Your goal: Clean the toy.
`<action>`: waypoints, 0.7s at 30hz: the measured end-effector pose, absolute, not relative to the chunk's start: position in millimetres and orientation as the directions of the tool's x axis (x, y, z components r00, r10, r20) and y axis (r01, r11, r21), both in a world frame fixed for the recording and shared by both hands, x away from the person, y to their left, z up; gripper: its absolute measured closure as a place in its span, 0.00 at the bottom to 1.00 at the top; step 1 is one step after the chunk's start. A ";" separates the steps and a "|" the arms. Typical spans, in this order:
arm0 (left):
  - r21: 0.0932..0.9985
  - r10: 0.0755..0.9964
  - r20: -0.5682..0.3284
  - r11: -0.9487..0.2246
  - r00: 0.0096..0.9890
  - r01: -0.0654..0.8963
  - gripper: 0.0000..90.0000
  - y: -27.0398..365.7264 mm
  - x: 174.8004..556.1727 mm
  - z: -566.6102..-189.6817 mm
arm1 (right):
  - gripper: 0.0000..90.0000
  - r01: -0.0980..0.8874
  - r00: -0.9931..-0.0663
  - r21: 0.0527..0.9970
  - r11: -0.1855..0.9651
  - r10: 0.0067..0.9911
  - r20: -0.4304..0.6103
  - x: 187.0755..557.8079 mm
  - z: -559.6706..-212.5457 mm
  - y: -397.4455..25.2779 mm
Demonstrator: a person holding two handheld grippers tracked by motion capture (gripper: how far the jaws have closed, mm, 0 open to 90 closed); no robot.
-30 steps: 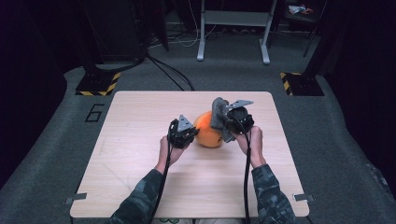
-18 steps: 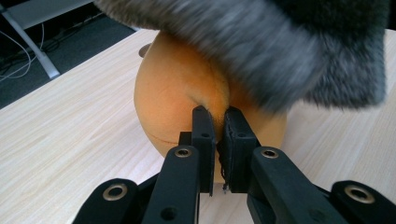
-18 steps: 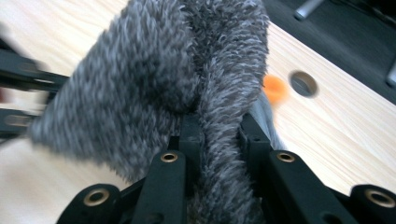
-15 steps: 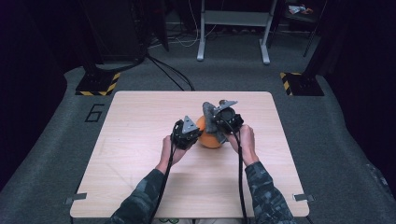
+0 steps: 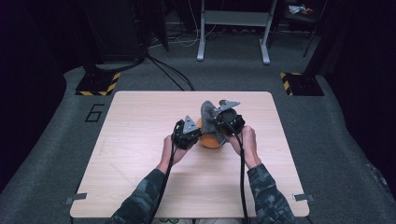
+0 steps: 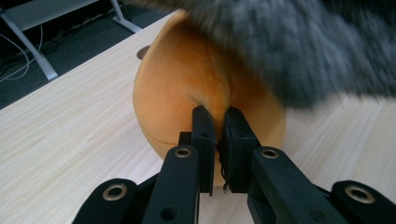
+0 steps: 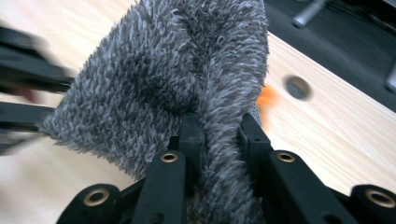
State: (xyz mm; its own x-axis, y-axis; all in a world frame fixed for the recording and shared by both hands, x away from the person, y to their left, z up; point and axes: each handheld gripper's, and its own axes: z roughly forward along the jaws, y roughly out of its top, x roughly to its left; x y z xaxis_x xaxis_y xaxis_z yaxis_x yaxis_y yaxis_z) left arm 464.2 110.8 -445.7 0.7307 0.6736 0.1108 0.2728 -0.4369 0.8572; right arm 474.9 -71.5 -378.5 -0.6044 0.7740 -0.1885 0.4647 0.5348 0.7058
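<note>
Where pinched, fuzzy grey cloth (image 7: 187, 70)

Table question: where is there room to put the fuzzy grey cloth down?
The table is bare on its whole left half, beside the left gripper, and along the near edge between the sleeves. The middle is crowded: the orange ball, grey cloth and right gripper sit close together.

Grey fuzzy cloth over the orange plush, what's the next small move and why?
Probably draw the grey cloth down over the orange plush. The right gripper is shut on the cloth, which hangs above the plush, and the left gripper pinches a fold of it, steadying it.
</note>
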 end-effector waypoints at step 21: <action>0.852 0.672 0.105 -0.441 0.733 0.283 0.94 115.4 465.1 -447.5 | 0.83 0.561 -0.495 0.664 0.494 0.843 -0.210 505.1 -392.2 -85.2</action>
State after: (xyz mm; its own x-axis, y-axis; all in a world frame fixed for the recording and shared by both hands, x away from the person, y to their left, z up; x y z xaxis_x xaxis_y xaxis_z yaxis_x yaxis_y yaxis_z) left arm 465.1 115.4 -447.5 0.7330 0.6721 0.1047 0.2826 -0.4409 0.8519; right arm 505.1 -85.2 -392.2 -0.4949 0.8433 -0.2097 0.5606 0.4943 0.6644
